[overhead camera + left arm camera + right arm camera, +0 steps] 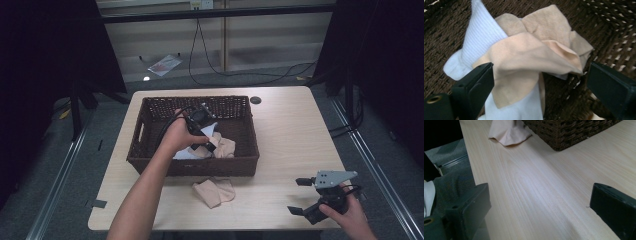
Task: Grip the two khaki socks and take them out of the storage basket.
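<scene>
— Where's the left gripper (209,134)?

— Down inside the wicker basket (150,114), jaws spread wide around a beige sock (529,57) lying on a white one (480,35).

— And the right gripper (299,196)?

— At five o'clock on the table (295,125), jaws apart, gripping nothing. Another beige sock (215,191) lies at the basket's six o'clock.

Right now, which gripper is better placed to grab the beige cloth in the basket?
Left. The left gripper is inside the basket, open fingers straddling the beige cloth. The right gripper is open over bare table.

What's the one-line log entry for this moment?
left gripper: open, in basket over beige and white socks | right gripper: open, idle above table | beige sock: on table before basket
</scene>
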### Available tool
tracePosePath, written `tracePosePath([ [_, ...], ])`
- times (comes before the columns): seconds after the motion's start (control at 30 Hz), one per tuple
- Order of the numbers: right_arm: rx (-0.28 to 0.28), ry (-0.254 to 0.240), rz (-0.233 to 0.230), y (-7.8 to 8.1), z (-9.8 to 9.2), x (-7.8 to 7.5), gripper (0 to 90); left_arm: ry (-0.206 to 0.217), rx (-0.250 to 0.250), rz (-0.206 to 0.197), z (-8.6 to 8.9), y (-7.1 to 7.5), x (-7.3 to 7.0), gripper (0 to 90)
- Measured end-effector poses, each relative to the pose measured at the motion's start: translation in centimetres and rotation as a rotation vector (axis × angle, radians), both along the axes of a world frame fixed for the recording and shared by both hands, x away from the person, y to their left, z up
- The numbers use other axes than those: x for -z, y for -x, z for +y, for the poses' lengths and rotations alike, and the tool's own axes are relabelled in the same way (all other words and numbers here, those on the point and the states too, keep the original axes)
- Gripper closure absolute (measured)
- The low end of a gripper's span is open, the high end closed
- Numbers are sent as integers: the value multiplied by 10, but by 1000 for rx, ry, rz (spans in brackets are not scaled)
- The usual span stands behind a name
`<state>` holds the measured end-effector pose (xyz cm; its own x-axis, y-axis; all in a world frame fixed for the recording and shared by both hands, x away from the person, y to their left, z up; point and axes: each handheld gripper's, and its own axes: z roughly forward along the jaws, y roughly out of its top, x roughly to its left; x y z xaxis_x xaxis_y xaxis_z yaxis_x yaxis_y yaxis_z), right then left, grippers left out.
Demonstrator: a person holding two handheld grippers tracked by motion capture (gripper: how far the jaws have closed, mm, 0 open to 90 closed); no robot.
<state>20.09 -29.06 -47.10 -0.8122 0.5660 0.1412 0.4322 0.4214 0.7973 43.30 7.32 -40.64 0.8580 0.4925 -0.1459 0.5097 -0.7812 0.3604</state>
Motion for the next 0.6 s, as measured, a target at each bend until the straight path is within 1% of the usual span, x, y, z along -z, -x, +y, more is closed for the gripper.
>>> tracePosePath([
  [0.03, -1, -1, 1, 0, 0, 0, 29, 0, 0, 0, 0, 0, 0, 64],
  [0.1, 0, -1, 1, 0, 0, 0, 29, 7, -10, -2, -2, 0, 6, 58],
  [0.17, -2, -3, 2, 0, 0, 0, 29, 2, -7, -4, -2, -1, 8, 57],
  [0.23, -2, -3, 1, 0, 0, 0, 29, 6, -14, -6, -3, -2, 11, 57],
  [0.4, -5, -7, 4, 0, 0, 1, 29, 0, -15, -6, -1, -3, 14, 70],
  [0.47, -5, -7, 6, -1, 1, 1, 29, 11, -17, -8, 1, -4, 15, 116],
  [0.53, -5, -8, 5, -1, 1, 1, 29, 10, -10, -9, 1, -5, 15, 153],
  [0.57, -4, -10, 7, -1, 1, 0, 29, 24, 0, -4, 2, -6, 15, 178],
  [0.6, -4, -10, 7, -1, 1, 0, 29, 24, 0, -4, 2, -6, 15, 201],
])
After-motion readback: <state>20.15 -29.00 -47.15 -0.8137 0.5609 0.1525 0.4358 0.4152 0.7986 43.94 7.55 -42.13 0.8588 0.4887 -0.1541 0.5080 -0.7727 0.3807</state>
